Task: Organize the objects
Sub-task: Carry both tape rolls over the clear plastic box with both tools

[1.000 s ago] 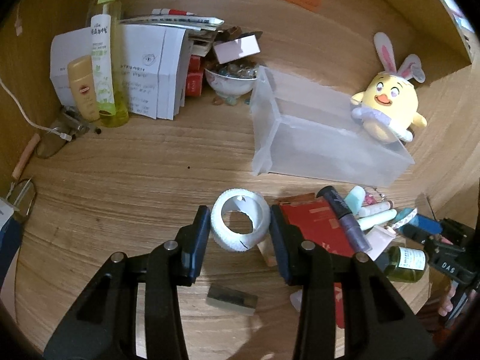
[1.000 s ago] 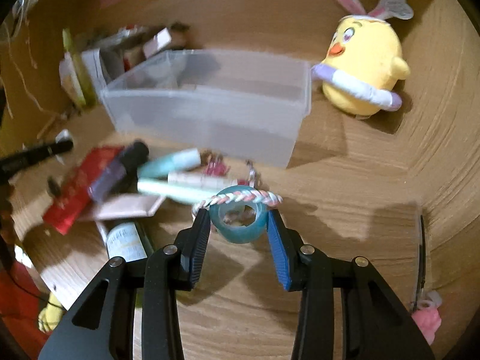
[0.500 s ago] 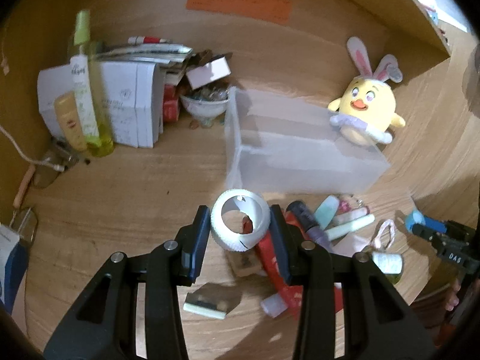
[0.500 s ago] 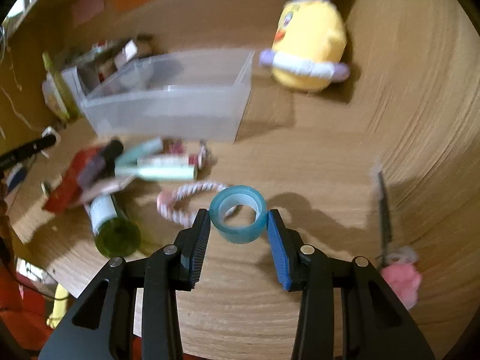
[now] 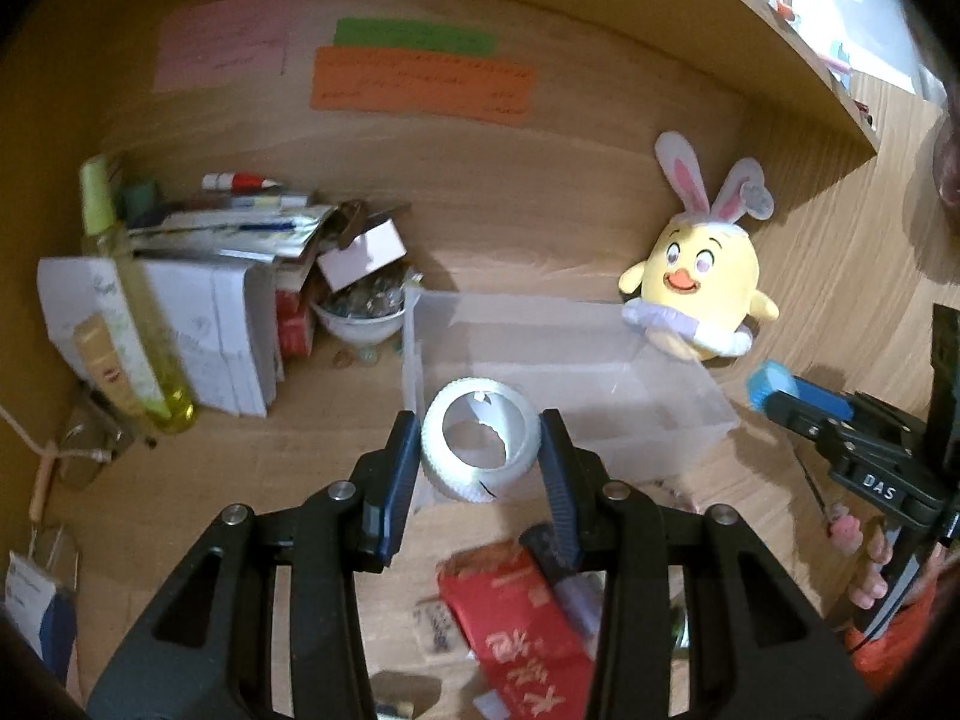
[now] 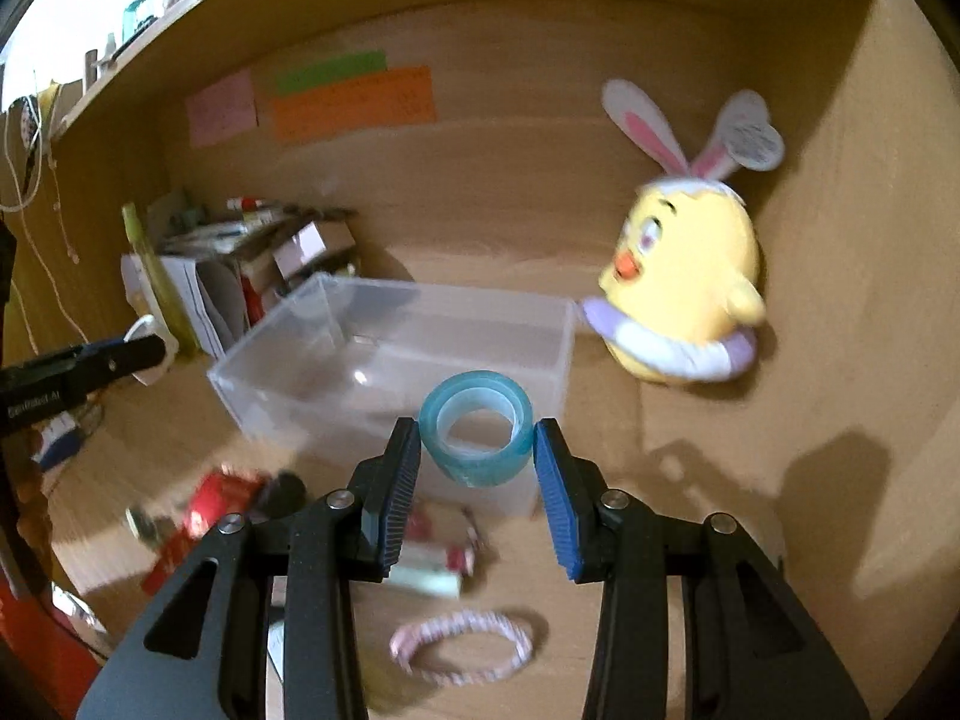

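My left gripper (image 5: 479, 453) is shut on a white tape roll (image 5: 459, 471) and holds it in the air in front of the near left corner of a clear plastic bin (image 5: 678, 414). My right gripper (image 6: 475, 450) is shut on a blue tape roll (image 6: 477, 462) and holds it above the near wall of the same bin (image 6: 288, 354), which looks empty. The right gripper's blue-tipped finger (image 5: 774, 387) shows at the right edge of the left wrist view.
A yellow bunny-eared chick plush (image 5: 699, 288) sits behind the bin's right end. White boxes, a green bottle (image 5: 129, 312) and a bowl (image 5: 360, 321) crowd the back left. A red packet (image 5: 522, 618), tubes and a pink-white bracelet (image 6: 462, 648) lie in front of the bin.
Both grippers have lifted off the desk with their tape rolls and moved toward the clear bin. The bracelet that lay at the blue roll stays on the desk.
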Demonstrator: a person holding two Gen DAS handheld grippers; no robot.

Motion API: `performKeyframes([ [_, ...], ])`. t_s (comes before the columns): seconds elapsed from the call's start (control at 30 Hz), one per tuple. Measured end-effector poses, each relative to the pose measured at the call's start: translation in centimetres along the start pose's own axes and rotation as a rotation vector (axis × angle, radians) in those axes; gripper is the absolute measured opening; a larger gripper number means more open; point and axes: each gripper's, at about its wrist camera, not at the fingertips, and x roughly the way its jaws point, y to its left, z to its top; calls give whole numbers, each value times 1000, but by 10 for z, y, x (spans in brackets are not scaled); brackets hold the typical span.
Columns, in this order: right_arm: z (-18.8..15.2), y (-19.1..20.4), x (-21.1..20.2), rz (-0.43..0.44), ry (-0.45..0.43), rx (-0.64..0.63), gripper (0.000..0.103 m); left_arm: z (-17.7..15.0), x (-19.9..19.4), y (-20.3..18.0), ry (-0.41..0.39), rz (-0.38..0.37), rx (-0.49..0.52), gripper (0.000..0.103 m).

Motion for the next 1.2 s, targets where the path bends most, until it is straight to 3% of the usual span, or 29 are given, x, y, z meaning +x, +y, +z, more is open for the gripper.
performKeyframes([
  [0.5, 42, 6, 51, 57, 27, -4, 36, 35, 59, -14, 84, -19, 31, 40],
  [0.97, 39, 3, 107, 55, 150, -23, 36, 32, 125, -9, 250, -26, 35, 40],
  [1.2, 33, 10, 134, 39, 226, -60, 36, 28, 148, -16, 313, -14, 83, 40],
])
